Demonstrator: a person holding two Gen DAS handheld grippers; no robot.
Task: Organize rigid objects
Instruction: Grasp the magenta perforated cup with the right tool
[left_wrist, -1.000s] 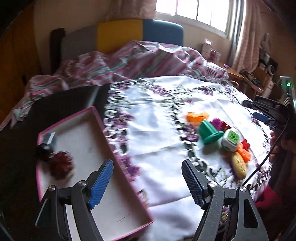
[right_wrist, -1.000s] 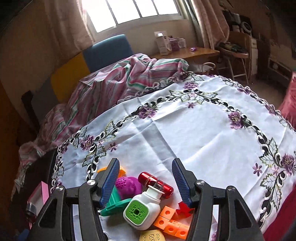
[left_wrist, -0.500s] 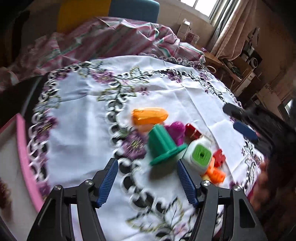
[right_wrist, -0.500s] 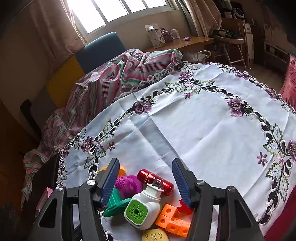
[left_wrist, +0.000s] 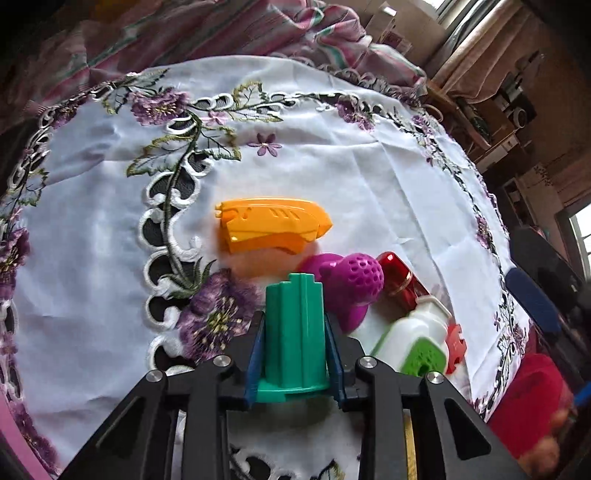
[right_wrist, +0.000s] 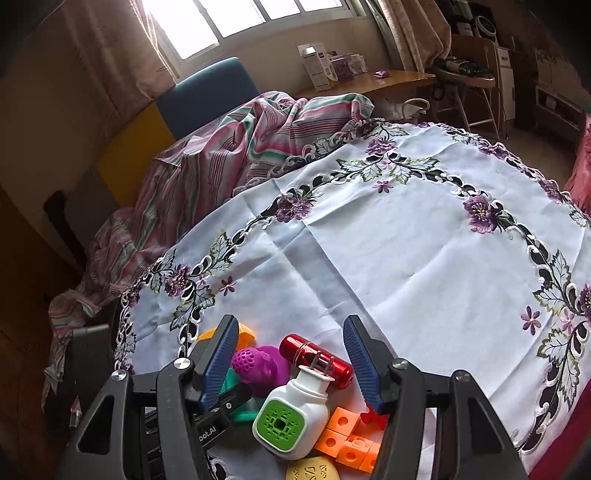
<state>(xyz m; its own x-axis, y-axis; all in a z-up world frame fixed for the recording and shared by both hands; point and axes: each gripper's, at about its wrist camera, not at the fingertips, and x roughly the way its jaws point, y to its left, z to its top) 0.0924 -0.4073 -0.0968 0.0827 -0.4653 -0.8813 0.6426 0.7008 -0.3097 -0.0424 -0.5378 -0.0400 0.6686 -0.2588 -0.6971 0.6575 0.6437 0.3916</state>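
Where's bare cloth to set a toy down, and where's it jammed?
Free: the white embroidered tablecloth beyond the red metallic cylinder, out to the purple flower border; also left of the orange plastic shell. Crowded: the near cluster, where the left gripper clamps the green ridged plastic piece beside the magenta perforated ball toy and white green-faced bottle.

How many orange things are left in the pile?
2: an orange shell piece lying beyond the green piece clamped by the left gripper, and an orange cube block beside the white bottle. Others may be hidden.
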